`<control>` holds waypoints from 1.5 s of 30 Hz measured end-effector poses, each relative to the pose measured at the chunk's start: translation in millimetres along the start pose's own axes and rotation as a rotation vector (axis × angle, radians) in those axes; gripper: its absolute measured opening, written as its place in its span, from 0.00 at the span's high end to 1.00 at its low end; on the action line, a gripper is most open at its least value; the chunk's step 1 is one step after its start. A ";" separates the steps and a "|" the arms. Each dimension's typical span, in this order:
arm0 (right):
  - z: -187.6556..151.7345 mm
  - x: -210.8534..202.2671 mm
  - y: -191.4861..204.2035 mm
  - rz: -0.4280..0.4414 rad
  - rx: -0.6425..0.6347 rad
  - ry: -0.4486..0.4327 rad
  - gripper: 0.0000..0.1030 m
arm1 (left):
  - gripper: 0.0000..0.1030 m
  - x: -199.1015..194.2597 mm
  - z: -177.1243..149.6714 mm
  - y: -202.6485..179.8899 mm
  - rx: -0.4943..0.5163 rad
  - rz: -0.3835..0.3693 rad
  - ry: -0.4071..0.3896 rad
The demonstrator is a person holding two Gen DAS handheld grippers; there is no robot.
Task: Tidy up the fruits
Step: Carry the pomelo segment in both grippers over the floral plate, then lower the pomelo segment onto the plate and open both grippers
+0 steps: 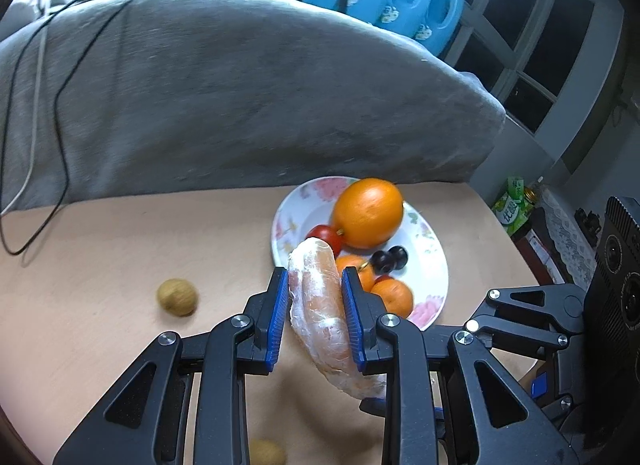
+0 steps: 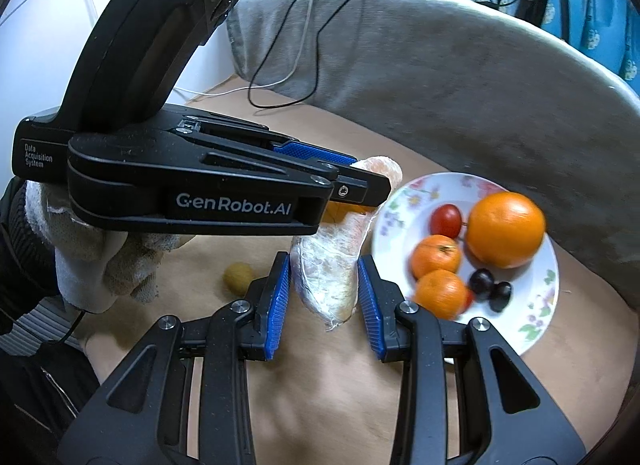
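**Wrapped fruit held just short of the plate**

Your left gripper pinches a plastic-wrapped peeled citrus piece above the tabletop, just beside the flowered plate. Your right gripper brackets its lower end, jaws narrow; whether they press it I cannot tell. On the plate: a big orange, two tangerines, a tomato, dark grapes. A kiwi lies left of the plate.

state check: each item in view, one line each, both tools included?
Left tool: shut on plastic-wrapped peeled fruit segment.
Right tool: closed on the wrapped segment's lower end.
White floral plate: on table, holding fruit.
Large orange: on plate.
Two small tangerines: on plate.
Brown kiwi: loose on table.
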State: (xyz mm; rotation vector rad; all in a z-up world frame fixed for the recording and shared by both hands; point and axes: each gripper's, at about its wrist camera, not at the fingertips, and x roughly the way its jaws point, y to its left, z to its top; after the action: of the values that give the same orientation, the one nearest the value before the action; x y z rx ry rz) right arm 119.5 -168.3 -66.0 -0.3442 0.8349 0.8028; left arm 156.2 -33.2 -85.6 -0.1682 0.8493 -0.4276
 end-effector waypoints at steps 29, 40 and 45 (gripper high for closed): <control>-15.6 -14.5 -64.6 -0.074 -0.036 0.003 0.66 | 0.78 37.4 27.6 -35.3 0.020 -0.029 -0.004; -18.3 -12.7 -70.4 -0.106 -0.043 0.017 0.65 | 0.79 34.5 31.4 -41.6 0.046 -0.012 -0.020; -16.9 -15.7 -67.8 -0.118 -0.039 -0.001 0.40 | 0.79 30.1 31.5 -43.8 0.060 -0.006 -0.026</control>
State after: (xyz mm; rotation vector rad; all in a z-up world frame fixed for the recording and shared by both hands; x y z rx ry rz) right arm 155.0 -230.5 -66.8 -0.4240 0.7913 0.7104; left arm 184.5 -86.5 -72.2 -0.1203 0.8095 -0.4549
